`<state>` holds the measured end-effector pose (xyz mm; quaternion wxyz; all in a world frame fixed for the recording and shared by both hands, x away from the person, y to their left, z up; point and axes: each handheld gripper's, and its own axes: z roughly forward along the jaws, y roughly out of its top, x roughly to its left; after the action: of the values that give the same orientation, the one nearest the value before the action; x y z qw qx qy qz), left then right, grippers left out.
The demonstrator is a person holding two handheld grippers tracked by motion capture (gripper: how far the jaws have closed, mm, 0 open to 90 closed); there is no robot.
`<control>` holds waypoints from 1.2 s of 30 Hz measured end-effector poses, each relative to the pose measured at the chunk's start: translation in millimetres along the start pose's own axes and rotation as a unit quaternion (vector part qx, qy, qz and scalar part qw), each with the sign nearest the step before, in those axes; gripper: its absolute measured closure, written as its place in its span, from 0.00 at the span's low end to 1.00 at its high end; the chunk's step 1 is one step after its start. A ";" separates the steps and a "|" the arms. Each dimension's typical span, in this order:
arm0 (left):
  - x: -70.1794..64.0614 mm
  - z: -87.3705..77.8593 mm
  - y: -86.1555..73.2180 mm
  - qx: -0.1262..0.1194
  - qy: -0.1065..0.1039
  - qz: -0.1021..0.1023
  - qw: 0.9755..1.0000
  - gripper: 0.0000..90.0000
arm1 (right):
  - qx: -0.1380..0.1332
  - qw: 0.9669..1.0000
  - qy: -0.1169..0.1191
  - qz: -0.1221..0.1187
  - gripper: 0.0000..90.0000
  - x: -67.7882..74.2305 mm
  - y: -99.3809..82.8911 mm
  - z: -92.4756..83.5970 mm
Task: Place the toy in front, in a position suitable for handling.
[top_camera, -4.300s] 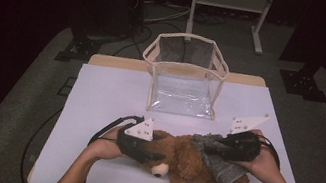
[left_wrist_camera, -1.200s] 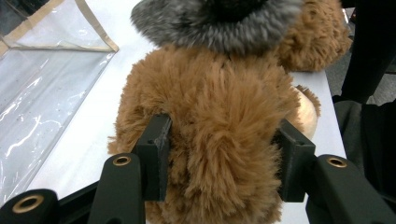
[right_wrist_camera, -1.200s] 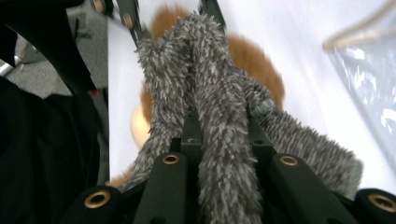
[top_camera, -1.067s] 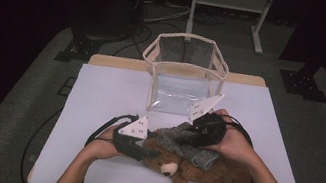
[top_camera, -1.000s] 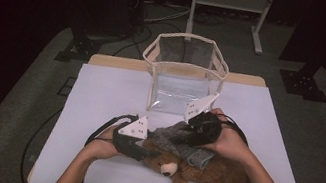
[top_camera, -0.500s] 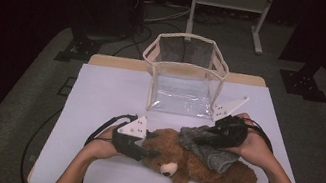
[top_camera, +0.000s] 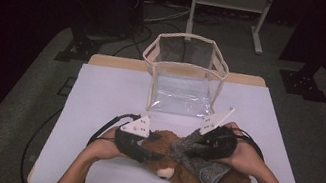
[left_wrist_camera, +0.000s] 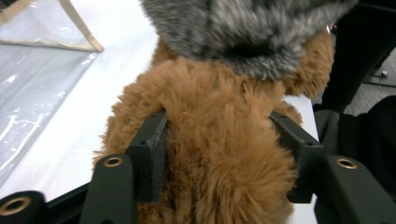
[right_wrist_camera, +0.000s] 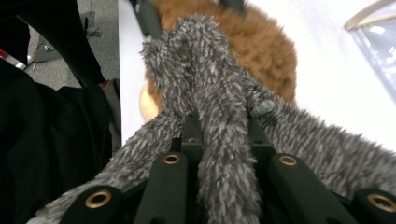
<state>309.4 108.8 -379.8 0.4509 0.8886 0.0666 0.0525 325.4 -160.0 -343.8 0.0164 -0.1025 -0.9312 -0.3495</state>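
White sheeting covers the surface (top_camera: 96,110) at frame centre, with dark floor around it; a clear plastic bin (top_camera: 183,75) stands at the surface's upper middle; a brown teddy bear (top_camera: 187,174) lies at lower centre, wearing a grey fuzzy garment (top_camera: 195,155); the left gripper (top_camera: 147,154) straddles the bear's brown body (left_wrist_camera: 215,186), jaws just widened but pads touching fur; the right gripper (top_camera: 202,146) is clenched on a fold of the garment (right_wrist_camera: 224,140).

Dark studio lab: covered table (top_camera: 100,90), metal stand (top_camera: 227,1).
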 end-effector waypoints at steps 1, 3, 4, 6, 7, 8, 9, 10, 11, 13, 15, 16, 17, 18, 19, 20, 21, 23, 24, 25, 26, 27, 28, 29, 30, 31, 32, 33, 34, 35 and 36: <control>-0.3 0.3 -0.1 0.001 -0.001 0.001 1.000 0.49 | -0.004 1.000 0.000 0.002 0.83 -0.5 4.9 -0.5; -0.8 0.2 -0.6 0.006 -0.001 0.003 1.000 0.50 | -0.005 1.000 -0.001 -0.004 0.83 -1.8 11.7 0.5; -0.8 -0.1 -1.0 0.007 -0.001 0.005 1.000 0.50 | -0.006 1.000 -0.005 -0.005 0.83 -2.1 14.8 1.2; -1.0 -0.4 -2.2 0.007 -0.003 0.005 1.000 0.50 | -0.007 1.000 -0.006 -0.007 0.82 -4.3 16.6 0.6; -0.7 -0.5 -2.8 0.006 -0.003 0.006 1.000 0.50 | -0.008 1.000 -0.010 -0.006 0.82 -6.0 15.4 -1.2; -0.7 -0.5 -3.1 0.005 -0.004 0.006 1.000 0.50 | -0.011 1.000 -0.010 -0.002 0.82 -8.4 12.4 -3.9; -0.8 -0.6 -3.2 0.005 -0.004 0.006 1.000 0.50 | -0.013 1.000 -0.011 0.005 0.82 -11.0 8.1 -7.6; -1.2 -0.7 -3.3 0.005 -0.004 0.005 1.000 0.50 | -0.015 1.000 -0.012 0.012 0.82 -13.9 2.4 -12.3; -1.4 -0.8 -3.2 0.006 -0.004 0.007 1.000 0.50 | -0.017 0.999 -0.016 0.022 0.82 -16.3 -4.1 -17.7; -1.9 -1.1 -2.8 0.007 -0.005 0.008 1.000 0.50 | -0.017 0.999 -0.027 0.040 0.82 -19.5 -19.1 -26.0; -2.1 -2.0 -0.8 0.006 -0.007 0.008 1.000 0.49 | -0.024 0.998 -0.024 0.052 0.83 -18.6 -33.9 -28.3; -2.3 -3.0 1.7 0.006 -0.006 0.009 1.000 0.47 | -0.029 0.998 -0.023 0.055 0.83 -16.1 -39.1 -28.3; -2.4 -4.3 4.9 0.006 -0.003 0.010 1.000 0.44 | -0.034 0.998 -0.024 0.055 0.83 -12.6 -42.3 -27.5; -3.0 -5.5 8.2 0.006 0.000 0.015 1.000 0.43 | -0.036 0.998 -0.026 0.052 0.83 -9.0 -44.1 -26.8; -3.6 -6.1 10.6 0.004 0.000 0.017 1.000 0.42 | -0.037 0.998 -0.027 0.049 0.83 -5.7 -44.8 -25.8; -3.9 -6.1 11.8 0.002 -0.003 0.018 1.000 0.42 | -0.034 0.998 -0.028 0.044 0.83 -3.5 -44.8 -25.4; -4.9 -4.9 12.6 0.003 -0.006 0.017 1.000 0.42 | -0.033 0.998 -0.028 0.039 0.83 -2.4 -44.3 -25.1; -6.3 -2.5 11.3 0.011 -0.011 0.020 1.000 0.45 | -0.020 0.999 -0.027 0.035 0.83 -0.6 -40.6 -24.9; -7.2 -1.4 10.0 0.014 -0.015 0.020 1.000 0.47 | -0.013 0.999 -0.026 0.031 0.83 -0.8 -37.9 -24.9; -7.6 -0.2 8.7 0.017 -0.016 0.020 1.000 0.48 | -0.006 0.999 -0.027 0.027 0.83 -0.4 -34.1 -25.3; -8.1 0.7 7.2 0.019 -0.019 0.019 0.999 0.49 | -0.006 0.999 -0.029 0.022 0.83 0.1 -29.5 -25.4; -8.6 1.1 6.2 0.021 -0.023 0.020 0.999 0.50 | -0.006 0.999 -0.031 0.017 0.83 0.6 -24.0 -25.4; -9.0 1.2 5.6 0.021 -0.025 0.022 0.999 0.50 | -0.008 0.999 -0.030 0.010 0.83 1.2 -17.9 -24.0; -9.7 1.3 5.4 0.022 -0.027 0.023 0.999 0.50 | -0.009 1.000 -0.027 0.002 0.83 2.2 -11.4 -21.3; -10.2 1.4 5.3 0.023 -0.029 0.027 0.999 0.50 | -0.009 1.000 -0.022 -0.003 0.83 3.1 -4.6 -17.2; -10.5 1.4 5.2 0.025 -0.031 0.029 0.999 0.50 | -0.008 1.000 -0.018 -0.010 0.83 4.4 3.9 -10.2; -11.4 1.6 4.7 0.025 -0.031 0.028 0.999 0.50 | -0.008 1.000 -0.018 -0.015 0.83 4.8 8.6 -5.9; -11.7 1.2 4.1 0.027 -0.033 0.031 0.999 0.50 | -0.010 1.000 -0.014 -0.016 0.83 5.4 14.1 -1.1; -12.2 0.9 2.9 0.025 -0.033 0.029 0.999 0.50 | -0.010 1.000 -0.009 -0.021 0.82 5.1 17.9 3.1; -12.2 0.6 2.2 0.025 -0.033 0.029 0.999 0.50 | -0.008 1.000 -0.008 -0.024 0.82 5.0 20.2 7.3; -11.9 0.3 1.2 0.023 -0.034 0.028 0.999 0.50 | -0.005 1.000 -0.008 -0.022 0.82 5.4 20.2 8.8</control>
<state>297.7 105.9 -379.4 0.4308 0.9014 0.0274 0.0336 324.6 -138.5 -336.8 0.0010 -0.0848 -0.9316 -0.3536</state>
